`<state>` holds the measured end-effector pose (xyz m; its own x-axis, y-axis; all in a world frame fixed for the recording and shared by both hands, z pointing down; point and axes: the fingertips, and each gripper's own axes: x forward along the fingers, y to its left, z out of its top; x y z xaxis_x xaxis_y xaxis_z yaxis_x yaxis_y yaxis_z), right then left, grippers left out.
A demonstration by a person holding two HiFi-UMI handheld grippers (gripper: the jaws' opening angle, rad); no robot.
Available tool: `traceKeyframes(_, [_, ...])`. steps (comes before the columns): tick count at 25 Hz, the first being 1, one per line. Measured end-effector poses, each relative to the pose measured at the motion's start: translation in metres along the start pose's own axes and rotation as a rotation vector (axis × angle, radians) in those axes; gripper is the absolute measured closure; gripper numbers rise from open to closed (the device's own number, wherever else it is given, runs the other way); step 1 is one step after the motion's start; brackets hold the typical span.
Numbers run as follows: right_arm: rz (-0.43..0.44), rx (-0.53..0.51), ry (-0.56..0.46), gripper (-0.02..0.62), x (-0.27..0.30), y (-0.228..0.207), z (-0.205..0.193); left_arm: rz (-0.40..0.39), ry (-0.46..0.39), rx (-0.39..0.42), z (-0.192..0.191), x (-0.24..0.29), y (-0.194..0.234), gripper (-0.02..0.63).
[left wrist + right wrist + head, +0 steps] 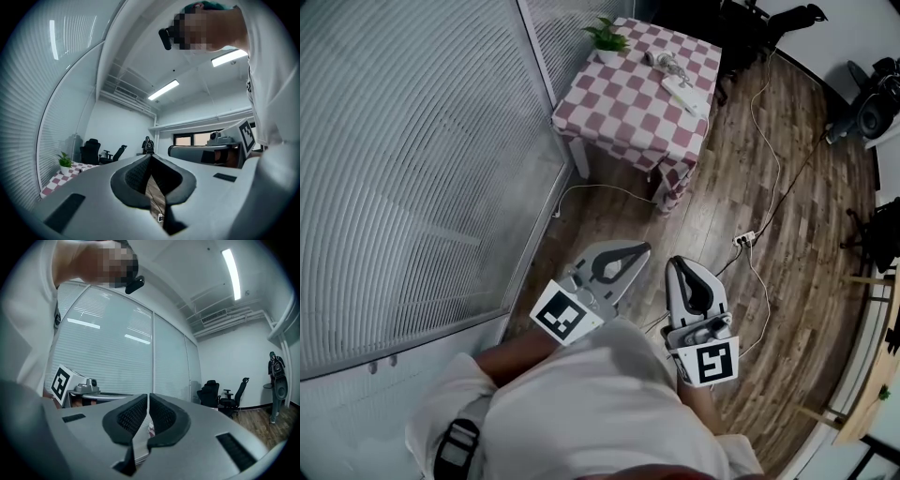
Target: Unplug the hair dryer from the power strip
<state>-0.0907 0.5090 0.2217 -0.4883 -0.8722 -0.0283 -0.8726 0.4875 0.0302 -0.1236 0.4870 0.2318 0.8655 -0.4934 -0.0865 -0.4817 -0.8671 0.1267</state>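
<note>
In the head view a table with a red-and-white checked cloth (619, 112) stands far ahead. On it lie a long white power strip (685, 96) and a small grey object (660, 61) that may be the hair dryer; it is too small to tell. My left gripper (643, 248) and right gripper (674, 262) are held level side by side close to the person's body, well short of the table. Both are shut with nothing between the pads. The left gripper view shows its jaws (151, 156) touching at the tips, and the right gripper view shows the same (148, 395).
A potted plant (607, 38) stands at the table's far corner. A small white socket block (745, 239) with cables lies on the wooden floor to the right. A glass wall with blinds (412, 169) runs along the left. Office chairs (220, 394) stand at the back.
</note>
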Motion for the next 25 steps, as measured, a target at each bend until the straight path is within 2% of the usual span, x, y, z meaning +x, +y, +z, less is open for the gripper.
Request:
traceKeyframes(13, [-0.044,-0.003,-0.001,0.561,0.124,-0.058,-0.004,-0.049,0.008,-0.003,0.010,0.060,0.125,0.577])
traceKeyframes(18, [-0.078,0.051,0.003,0.561,0.154,-0.075,-0.001,-0.066,0.021,-0.007,0.011,0.079,0.152,0.577])
traceKeyframes(25, [-0.075,0.022,0.028,0.561,0.172,-0.094,-0.017,-0.076,0.030,-0.021,0.004,0.095,0.175,0.577])
